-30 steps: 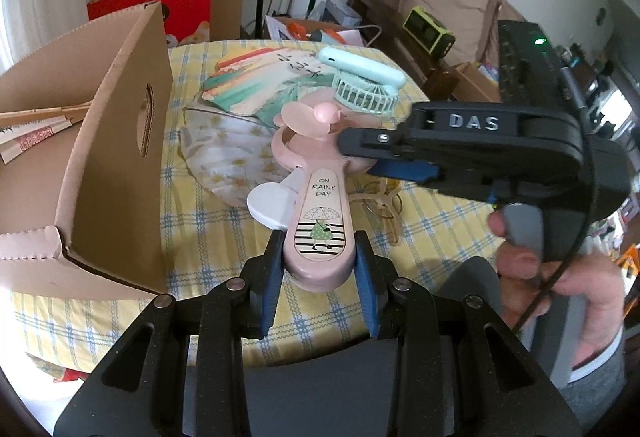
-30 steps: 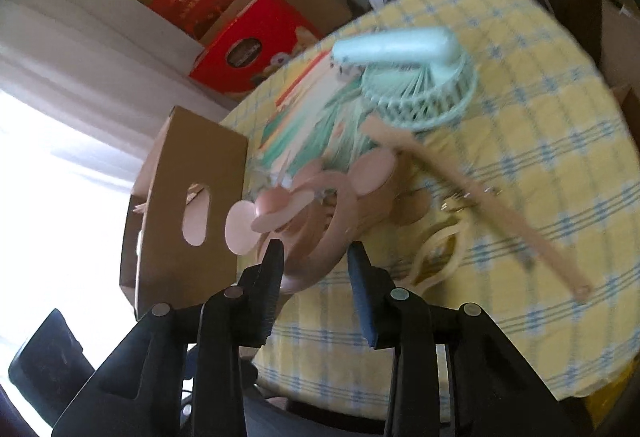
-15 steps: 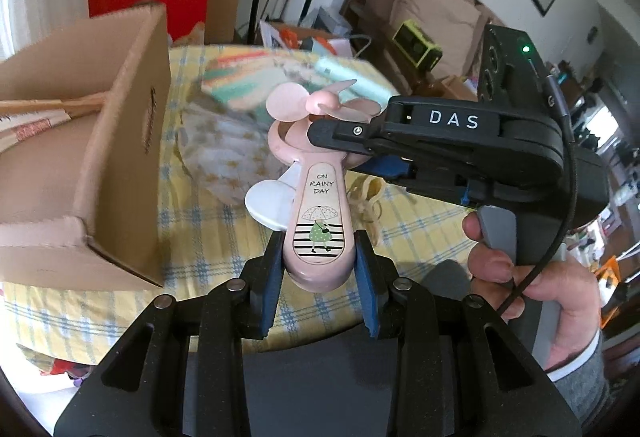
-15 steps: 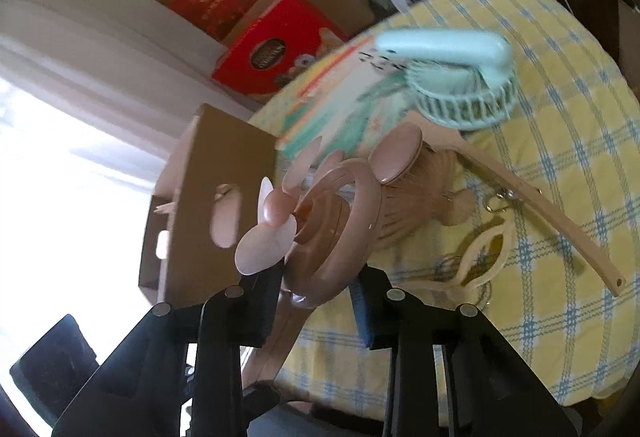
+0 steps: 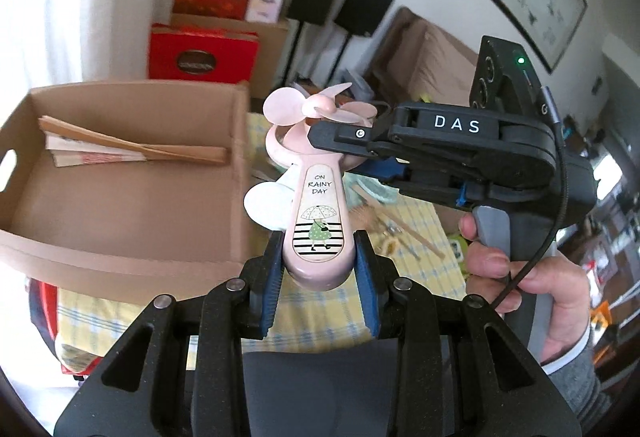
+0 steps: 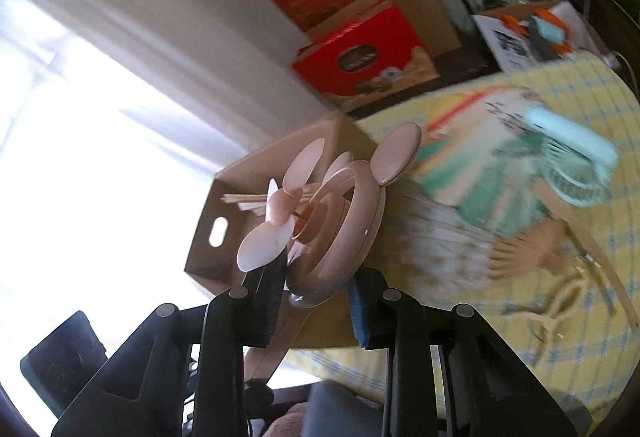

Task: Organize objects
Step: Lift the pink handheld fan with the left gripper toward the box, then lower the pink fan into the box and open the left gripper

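We see daylight blowing out the window (image 6: 60, 141) at left; the right wrist view smears with motion blur, the left stays sharp, and fisheye corners go black.

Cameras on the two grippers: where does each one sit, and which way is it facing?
Left wrist: behind the left gripper, facing the pink handheld fan and brown cardboard box; the right gripper and a hand show.
Right wrist: behind the right gripper, facing the fan's ring, box beyond.
Both show fan and box.
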The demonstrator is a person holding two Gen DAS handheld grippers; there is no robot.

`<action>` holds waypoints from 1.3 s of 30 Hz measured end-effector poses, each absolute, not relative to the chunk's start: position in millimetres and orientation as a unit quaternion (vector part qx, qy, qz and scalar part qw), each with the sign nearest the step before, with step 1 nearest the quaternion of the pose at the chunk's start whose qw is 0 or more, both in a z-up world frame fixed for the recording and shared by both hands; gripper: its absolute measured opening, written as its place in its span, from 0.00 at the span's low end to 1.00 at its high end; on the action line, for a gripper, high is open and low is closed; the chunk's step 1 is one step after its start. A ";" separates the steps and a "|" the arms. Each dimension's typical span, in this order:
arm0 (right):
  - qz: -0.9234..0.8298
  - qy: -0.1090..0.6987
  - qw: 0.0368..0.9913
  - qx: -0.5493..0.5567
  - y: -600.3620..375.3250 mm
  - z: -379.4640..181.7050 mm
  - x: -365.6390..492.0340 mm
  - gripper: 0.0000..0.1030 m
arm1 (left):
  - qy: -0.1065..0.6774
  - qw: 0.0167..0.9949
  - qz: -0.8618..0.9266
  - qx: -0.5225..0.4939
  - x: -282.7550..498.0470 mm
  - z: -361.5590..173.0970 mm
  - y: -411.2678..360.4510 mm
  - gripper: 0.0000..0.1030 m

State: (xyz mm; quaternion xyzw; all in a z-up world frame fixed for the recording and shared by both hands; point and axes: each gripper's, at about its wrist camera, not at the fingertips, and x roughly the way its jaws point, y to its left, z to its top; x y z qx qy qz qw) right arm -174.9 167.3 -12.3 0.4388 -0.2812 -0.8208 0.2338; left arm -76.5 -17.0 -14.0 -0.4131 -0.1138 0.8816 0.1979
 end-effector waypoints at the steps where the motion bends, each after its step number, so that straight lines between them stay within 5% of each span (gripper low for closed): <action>1: -0.820 -0.277 0.238 0.440 159.8 -10.1 -179.6 0.26 | -0.120 0.191 0.883 -0.412 -78.8 -12.5 -27.9 0.31; 16: -0.801 -0.207 0.260 0.498 61.6 -31.1 -250.7 0.21 | -0.157 0.166 0.859 -0.458 -129.5 -63.2 -92.3 0.32; 39: -0.841 -0.006 0.162 0.517 18.5 -52.8 -263.2 0.24 | -0.087 0.176 0.848 -0.493 -155.7 -86.1 -64.8 0.31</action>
